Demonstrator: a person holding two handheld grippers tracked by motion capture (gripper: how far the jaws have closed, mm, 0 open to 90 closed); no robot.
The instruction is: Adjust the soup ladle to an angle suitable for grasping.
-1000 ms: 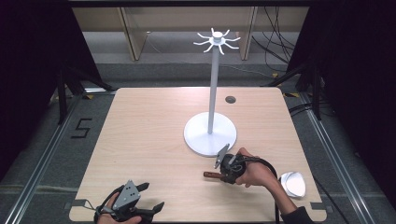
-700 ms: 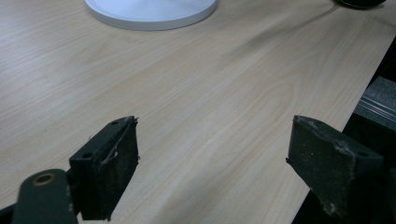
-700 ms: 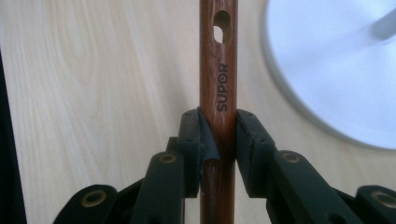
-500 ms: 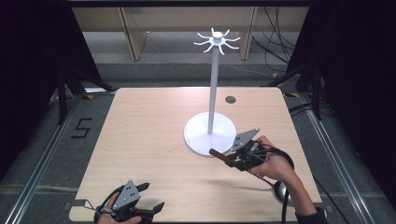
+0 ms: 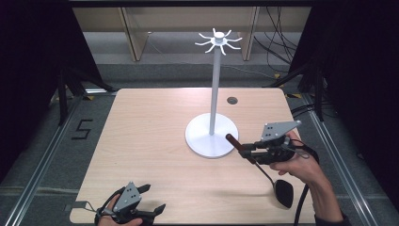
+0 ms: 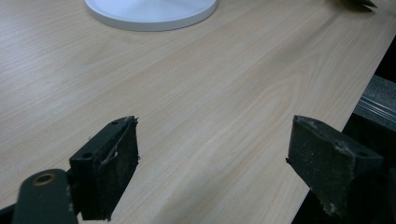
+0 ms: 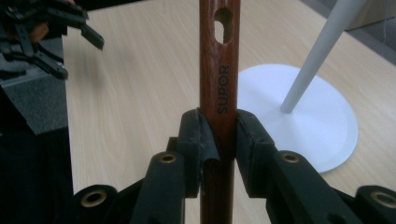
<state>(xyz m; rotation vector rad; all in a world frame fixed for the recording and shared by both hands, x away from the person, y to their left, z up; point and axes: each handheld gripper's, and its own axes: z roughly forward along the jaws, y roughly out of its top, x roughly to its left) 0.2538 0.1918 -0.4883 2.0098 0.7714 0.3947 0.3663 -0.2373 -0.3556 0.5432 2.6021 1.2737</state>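
A pale wooden table (image 5: 155, 141) stands on grey flooring, dark curtains at both sides; a white pole stand with a round base and spoked top (image 5: 211, 134) rises right of centre. The right gripper (image 5: 248, 149), near the right edge, is clenched on the brown wooden handle of a black-headed ladle (image 7: 219, 93), held off the table, its black bowl hanging nearer; the handle tip points at the stand's base. The left gripper (image 5: 151, 200) rests at the near edge with jaws spread apart, bare wood beyond it.
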